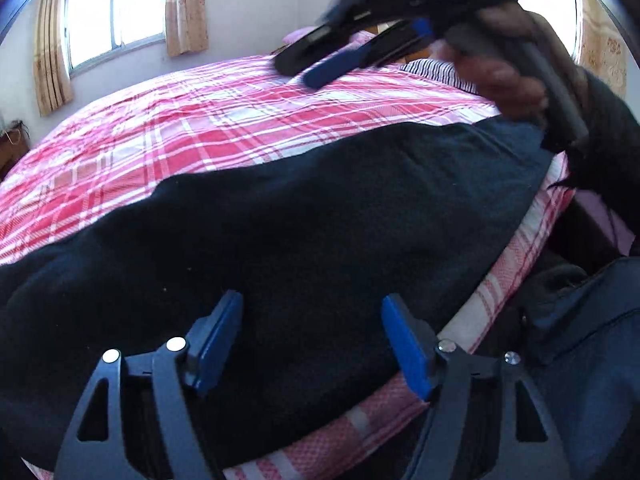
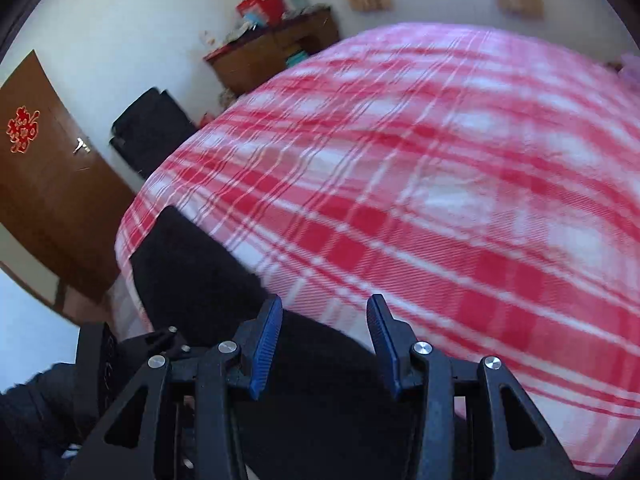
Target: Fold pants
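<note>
- At the bottom of the left wrist view, the left gripper [image 1: 312,344] fills the foreground with its blue-padded jaws spread apart and released, nothing between them.
- Just beyond those jaws, the dark navy pants [image 1: 280,216] lie flat across the lower and middle frame, along the near edge of the bed [image 1: 224,120], which is covered in a red-and-white plaid sheet.
- In the upper right of the same view, the right gripper [image 1: 324,68] hangs blurred above the bed, held by a hand [image 1: 508,76]; its blue fingers look close together there, but the blur hides the gap.
- In the right wrist view, the same gripper's jaws sit at the bottom centre, parted and holding nothing, with the pants running from under them toward the left centre.
- A brown door [image 2: 44,184] stands at the left of that view, a wooden cabinet [image 2: 272,52] at the upper centre.
- A curtained window [image 1: 116,16] sits in the upper left of the left wrist view.
</note>
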`<state>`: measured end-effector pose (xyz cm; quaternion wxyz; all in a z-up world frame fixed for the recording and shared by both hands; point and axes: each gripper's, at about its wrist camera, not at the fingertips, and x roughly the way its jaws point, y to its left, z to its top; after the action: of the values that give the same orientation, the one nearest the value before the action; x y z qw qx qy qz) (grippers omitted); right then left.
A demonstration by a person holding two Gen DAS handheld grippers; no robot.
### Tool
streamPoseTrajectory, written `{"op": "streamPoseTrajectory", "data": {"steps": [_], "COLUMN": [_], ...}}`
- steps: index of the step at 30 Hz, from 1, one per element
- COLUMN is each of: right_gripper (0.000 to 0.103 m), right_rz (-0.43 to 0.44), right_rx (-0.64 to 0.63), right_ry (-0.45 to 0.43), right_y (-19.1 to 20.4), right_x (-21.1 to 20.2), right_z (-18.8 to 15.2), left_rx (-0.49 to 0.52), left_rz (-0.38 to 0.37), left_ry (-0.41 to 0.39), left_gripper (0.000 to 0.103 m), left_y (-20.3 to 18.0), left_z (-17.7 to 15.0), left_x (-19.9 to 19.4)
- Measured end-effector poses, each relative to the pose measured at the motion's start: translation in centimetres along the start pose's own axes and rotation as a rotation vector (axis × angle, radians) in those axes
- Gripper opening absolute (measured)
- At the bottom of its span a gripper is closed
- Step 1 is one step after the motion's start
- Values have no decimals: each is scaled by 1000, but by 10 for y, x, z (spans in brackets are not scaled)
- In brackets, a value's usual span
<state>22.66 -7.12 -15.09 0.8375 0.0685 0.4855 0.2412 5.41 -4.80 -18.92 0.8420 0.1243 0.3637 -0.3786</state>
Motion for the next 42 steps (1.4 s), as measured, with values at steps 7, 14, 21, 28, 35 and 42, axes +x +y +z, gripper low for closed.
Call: {"op": "streamPoseTrajectory", "data": {"steps": [7,14,21,28,35,42], "right_gripper": [46,46,46,48,49,49], "right_rz": [133,323,480,528,529,602], "right_rx": [100,199,215,211,386,448], "right_ry": [141,286,198,283,330,195], "right_y": [1,-6,-3,6,-14,-15], "right_x": [61,78,59,77,108,108], "right_z": [-4,-14,-13,-15,-1,7], "left_rx": [44,54,-104,7,-10,-10], "left_rz": [-8,-24,-18,40,22,17], "left_ry": [-29,-50,-67,-53,-56,-61], "left_gripper": [75,79,78,80,80,80], "left_y": [-2,-4,35,20,22,24], "left_z": [-9,-7,-3,-10,-9,-8], "left_x": [-3,-6,-14,-9,-9,-6]}}
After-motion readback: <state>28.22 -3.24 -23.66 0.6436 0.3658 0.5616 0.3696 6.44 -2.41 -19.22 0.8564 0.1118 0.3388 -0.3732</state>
